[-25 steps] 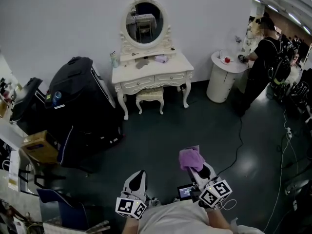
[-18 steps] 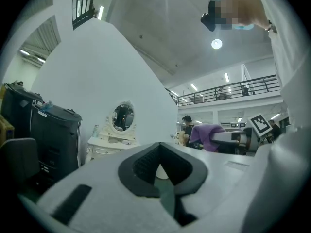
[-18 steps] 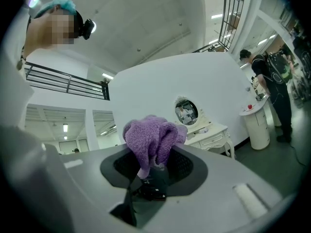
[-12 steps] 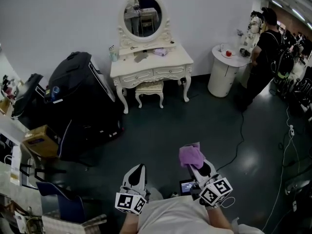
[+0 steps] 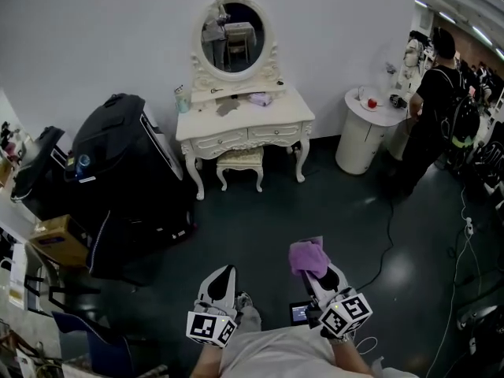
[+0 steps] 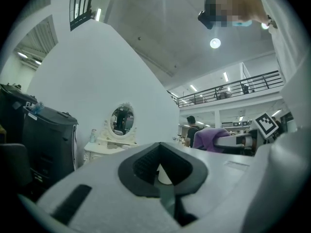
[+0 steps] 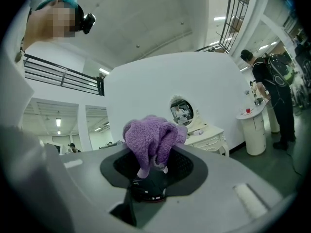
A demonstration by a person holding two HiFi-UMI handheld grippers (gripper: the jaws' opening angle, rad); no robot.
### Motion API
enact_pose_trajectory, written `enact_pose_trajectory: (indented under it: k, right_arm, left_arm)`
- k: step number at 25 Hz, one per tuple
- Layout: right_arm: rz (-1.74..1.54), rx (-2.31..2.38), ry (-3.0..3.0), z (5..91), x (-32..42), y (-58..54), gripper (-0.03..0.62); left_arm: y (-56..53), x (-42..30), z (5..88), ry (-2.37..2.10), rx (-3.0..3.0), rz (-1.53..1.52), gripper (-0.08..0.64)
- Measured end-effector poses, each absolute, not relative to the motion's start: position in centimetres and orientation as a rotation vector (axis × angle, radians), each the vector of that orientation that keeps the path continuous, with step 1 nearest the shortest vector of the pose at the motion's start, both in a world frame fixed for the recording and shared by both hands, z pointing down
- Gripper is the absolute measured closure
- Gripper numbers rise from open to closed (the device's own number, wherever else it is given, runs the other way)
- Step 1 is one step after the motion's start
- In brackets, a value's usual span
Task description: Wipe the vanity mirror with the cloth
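We stand on a dark, slightly glossy floor (image 5: 260, 219) in a large hall, facing a plain white wall (image 5: 102, 30). One bulky black case (image 5: 126, 172) sits to the left. Just right of it, one white vanity table (image 5: 244, 128) stands against the wall. Off to the right, one person in black (image 5: 433, 105) stands at one round white pedestal table (image 5: 364, 136), back to us. One oval vanity mirror (image 5: 234, 36) in a carved white frame rises upright from the back of the vanity table. One small white stool (image 5: 240, 162) is tucked under that table. One cardboard box (image 5: 55, 239) lies at the far left, and one thin cable (image 5: 386, 227) trails across the floor.

We count two grippers, both held low and close to our body, well apart from the mirror. The right gripper (image 5: 315, 270) is clamped on the one purple cloth (image 5: 307, 254), which bunches up above its jaws. The left gripper (image 5: 224, 276) has its jaws drawn together with nothing between them, and its marker cube faces up. The cloth is well apart from the mirror, with open floor between them.
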State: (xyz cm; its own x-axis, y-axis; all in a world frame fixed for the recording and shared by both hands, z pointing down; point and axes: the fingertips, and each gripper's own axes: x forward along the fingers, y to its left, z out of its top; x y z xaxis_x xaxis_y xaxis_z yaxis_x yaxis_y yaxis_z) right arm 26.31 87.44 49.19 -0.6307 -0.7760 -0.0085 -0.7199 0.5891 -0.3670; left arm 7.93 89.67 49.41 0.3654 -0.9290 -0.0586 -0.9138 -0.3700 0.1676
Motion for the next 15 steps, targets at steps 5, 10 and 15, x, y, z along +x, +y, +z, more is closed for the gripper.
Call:
enact_pose_trajectory:
  k: [5,10,15]
  right_arm:
    - [-0.463,-1.263,2.649,48.1,22.9,80.5,0.451]
    - [-0.453,-1.279,2.625,47.5,19.8,74.4,0.451]
    - [-0.48,-1.293,2.605,48.0,16.1,69.7,0.451]
  left_arm:
    - [82.3,4.2,48.8,-1.738,2.474,-0.241,0.558]
    - [76.0,1.4,48.3,-1.719,2.505,-0.234,0.558]
    - [71.6,-2.2,47.9,-1.72,2.548,-0.192,0.558]
